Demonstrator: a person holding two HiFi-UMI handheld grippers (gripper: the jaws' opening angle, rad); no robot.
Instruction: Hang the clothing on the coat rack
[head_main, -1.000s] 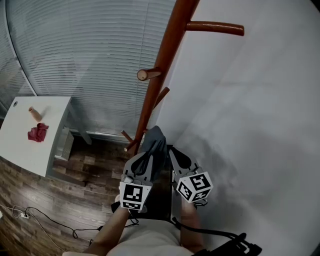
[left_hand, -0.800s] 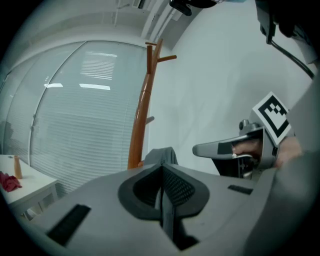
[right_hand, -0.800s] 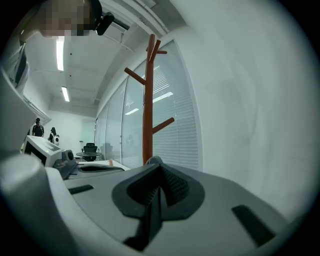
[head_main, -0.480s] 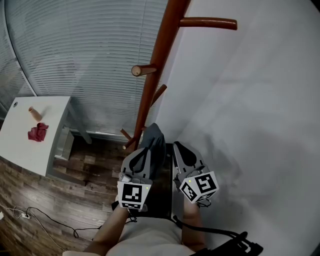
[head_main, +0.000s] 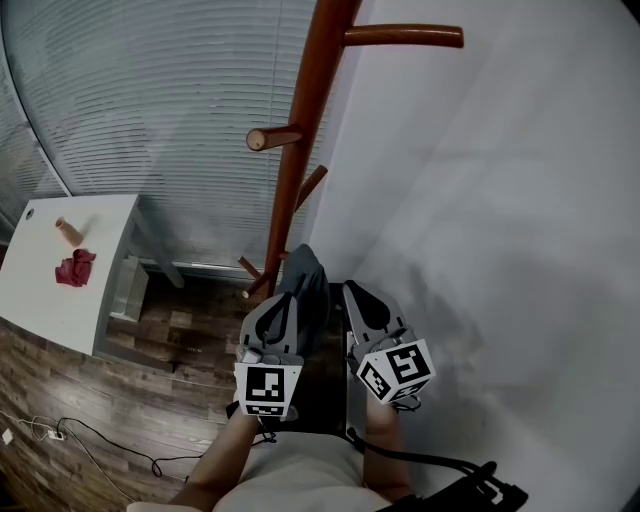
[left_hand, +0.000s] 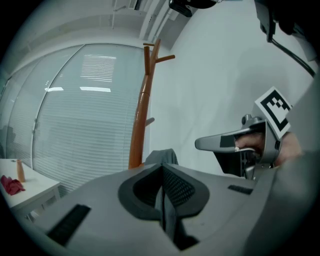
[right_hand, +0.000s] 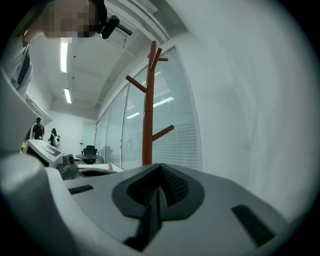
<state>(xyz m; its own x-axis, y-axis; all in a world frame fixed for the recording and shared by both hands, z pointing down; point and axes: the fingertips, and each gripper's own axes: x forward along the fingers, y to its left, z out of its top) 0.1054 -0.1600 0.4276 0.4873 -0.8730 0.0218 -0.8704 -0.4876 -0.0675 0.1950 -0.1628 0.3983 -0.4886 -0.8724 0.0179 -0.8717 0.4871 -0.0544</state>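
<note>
1. The left gripper (left_hand: 161, 172) is nearest. Its jaws are pressed together on a thin fold of the dark grey clothing (head_main: 306, 272), which bunches up just past the tips and also hangs down between the two grippers.
2. Just beside it is the right gripper (right_hand: 159, 172). Its jaws are closed too, with a thin dark strip of the same cloth caught in the seam.
3. Beyond the tips rises the coat rack (head_main: 292, 165), a red-brown wooden pole with pegs angling off at several heights. The clothing sits near the lowest pegs; whether it touches them cannot be told.
4. A plain white wall (head_main: 520, 220) stands to the right of the rack, and closed window blinds (head_main: 150, 110) lie behind and to its left.
5. Farther left stands a white desk (head_main: 40, 305). A small tan cylinder (head_main: 68, 231) sits near its far edge, and a crumpled red cloth (head_main: 75, 268) lies just nearer, apart from it.
</note>
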